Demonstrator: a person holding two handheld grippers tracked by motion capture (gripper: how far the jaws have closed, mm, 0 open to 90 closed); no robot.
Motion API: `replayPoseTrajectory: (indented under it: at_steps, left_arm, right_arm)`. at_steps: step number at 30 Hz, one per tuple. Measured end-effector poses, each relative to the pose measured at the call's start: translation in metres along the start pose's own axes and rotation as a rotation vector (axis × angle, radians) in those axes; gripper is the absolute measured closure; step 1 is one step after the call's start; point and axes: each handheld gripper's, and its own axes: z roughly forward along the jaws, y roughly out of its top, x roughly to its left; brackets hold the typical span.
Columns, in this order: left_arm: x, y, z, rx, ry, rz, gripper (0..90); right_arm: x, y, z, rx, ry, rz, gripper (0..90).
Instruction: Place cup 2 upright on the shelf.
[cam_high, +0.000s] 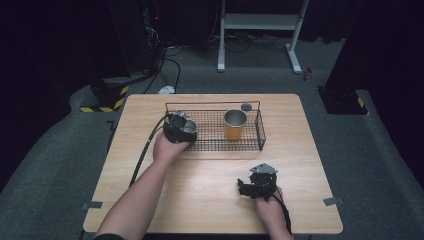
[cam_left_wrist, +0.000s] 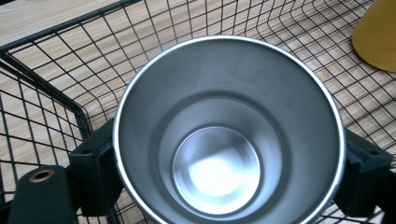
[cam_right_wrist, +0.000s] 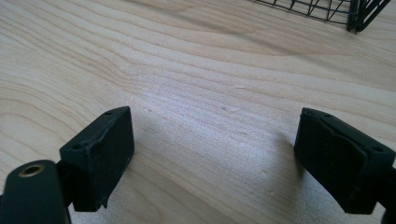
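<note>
While the person's left arm reaches forward across the light wooden counter (cam_high: 210, 180), the left hand (cam_high: 167, 147) holds the left gripper (cam_high: 180, 129) at the near left corner of the black wire basket (cam_high: 212, 106). That arm is long and straight, coming up from the bottom of the high view. The right hand (cam_high: 270, 207) sits low and close to the person, and it holds the right gripper (cam_high: 257, 184) just above the bare wood, well apart from the basket.

The left gripper's jaws are closed on a shiny silver metal cup (cam_left_wrist: 229, 135). In the left gripper view one black jaw presses on each side of the cup. The cup stands upright with its open mouth facing up. Its rim is a thin bright ring, and its inside is smooth and grey with a white spot of light at the bottom. The cup is inside the basket, at its left end, with wire mesh under it and around it.

The right gripper's jaws are spread wide with nothing between them. In the right gripper view they point at plain wood, and a corner of the basket sits far off at the top right.

A yellow cup with a silver inside (cam_high: 235, 124) stands upright in the basket too, toward the right end, apart from the silver cup. A small dark round thing (cam_high: 246, 106) lies on the counter just behind the basket.
</note>
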Motion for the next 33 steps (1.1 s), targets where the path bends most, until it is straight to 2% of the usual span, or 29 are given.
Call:
replayPoseTrajectory:
  at_steps: [19,28,33]
  left_arm:
    - [-0.001,-0.001,-0.003,-0.029,-0.008,-0.001,14.4]
    - [-0.004,0.008,0.001,-0.047,-0.013,-0.026,14.6]
    - [-0.008,0.014,0.004,-0.058,0.001,-0.029,14.6]
  right_arm:
    - [0.000,0.000,0.000,0.000,0.000,0.000,12.1]
    - [0.000,0.000,0.000,0.000,0.000,0.000,12.2]
    - [0.000,0.000,0.000,0.000,0.001,-0.002,12.1]
